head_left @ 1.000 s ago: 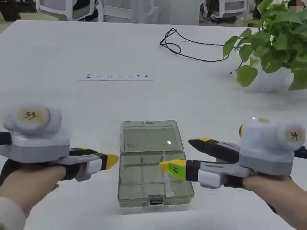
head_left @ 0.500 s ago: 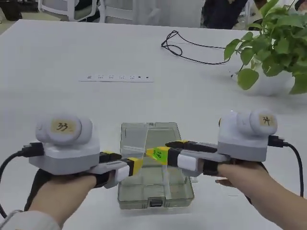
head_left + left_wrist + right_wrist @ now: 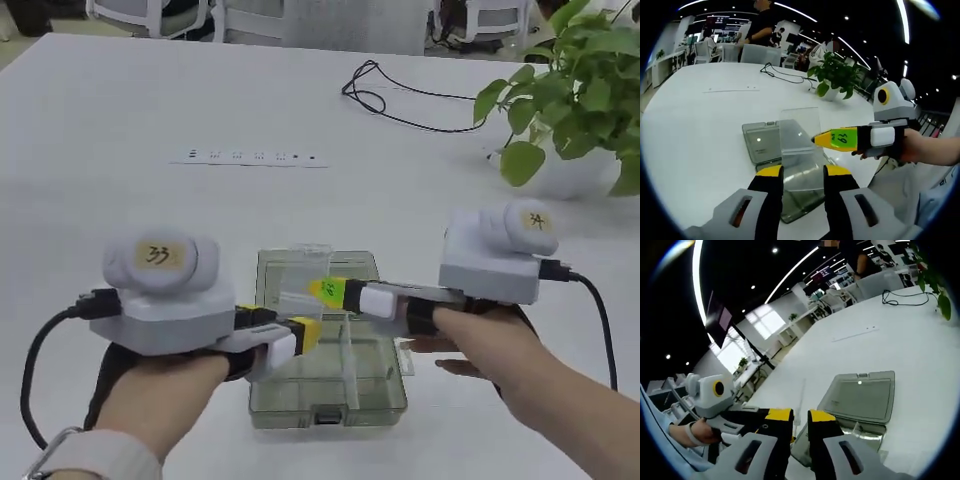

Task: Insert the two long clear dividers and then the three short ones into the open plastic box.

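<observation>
The open clear plastic box (image 3: 385, 395) lies on the white table, its lid (image 3: 352, 268) folded back on the far side. An upright clear divider (image 3: 350, 372) stands in the base. My right gripper (image 3: 325, 290) is over the box, shut on a clear divider (image 3: 800, 131), which appears edge-on (image 3: 802, 390) between the jaws of that gripper (image 3: 800, 415). My left gripper (image 3: 308, 332) hovers just left of it and a little lower. In its own view the left gripper (image 3: 801, 172) is open, with the sheet ahead of its jaws and the right gripper's tip (image 3: 816, 140) at the sheet's edge.
A potted plant (image 3: 570, 90) stands at the far right. A black cable (image 3: 400, 95) loops at the back, and a white power strip (image 3: 250, 157) lies beyond the box. Office chairs line the table's far edge, and a person (image 3: 760, 22) stands behind them.
Both grippers have moved inward from the sides and now meet over the box. The right jaws, wide apart a second ago, have closed.
</observation>
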{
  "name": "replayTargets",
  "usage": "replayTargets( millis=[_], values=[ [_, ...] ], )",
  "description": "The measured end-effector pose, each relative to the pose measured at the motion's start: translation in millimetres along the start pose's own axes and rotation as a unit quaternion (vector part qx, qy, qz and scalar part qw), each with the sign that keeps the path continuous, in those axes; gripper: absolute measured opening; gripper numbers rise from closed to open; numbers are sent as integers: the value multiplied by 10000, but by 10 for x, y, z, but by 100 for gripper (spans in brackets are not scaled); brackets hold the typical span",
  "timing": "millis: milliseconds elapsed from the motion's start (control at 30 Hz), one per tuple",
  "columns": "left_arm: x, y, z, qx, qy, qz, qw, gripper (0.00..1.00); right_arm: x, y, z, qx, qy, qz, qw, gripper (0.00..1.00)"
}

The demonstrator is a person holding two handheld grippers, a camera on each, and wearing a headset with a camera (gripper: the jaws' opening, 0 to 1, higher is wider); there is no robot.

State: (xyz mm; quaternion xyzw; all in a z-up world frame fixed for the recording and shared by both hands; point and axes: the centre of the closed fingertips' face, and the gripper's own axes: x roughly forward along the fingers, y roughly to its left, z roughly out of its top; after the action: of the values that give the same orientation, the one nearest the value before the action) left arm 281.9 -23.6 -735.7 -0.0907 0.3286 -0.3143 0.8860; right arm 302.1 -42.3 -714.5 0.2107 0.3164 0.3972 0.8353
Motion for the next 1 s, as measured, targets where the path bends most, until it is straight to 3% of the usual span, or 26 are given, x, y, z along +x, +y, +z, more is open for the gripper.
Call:
replayTargets(
  millis=[200, 667, 1000],
  values=[
    [0, -34, 6, 4, -15, -33, 10000, 30, 25, 10, 12, -4, 58, -28, 10000, 4],
    [-45, -78, 2, -172, -87, 24, 9998, 30, 17, 100, 23, -240, 345, -68, 9991, 2],
    [-76, -99, 41, -305, -226, -13, 9993, 30, -2, 138, 52, -185, 541, -83, 9983, 2]
  ],
)
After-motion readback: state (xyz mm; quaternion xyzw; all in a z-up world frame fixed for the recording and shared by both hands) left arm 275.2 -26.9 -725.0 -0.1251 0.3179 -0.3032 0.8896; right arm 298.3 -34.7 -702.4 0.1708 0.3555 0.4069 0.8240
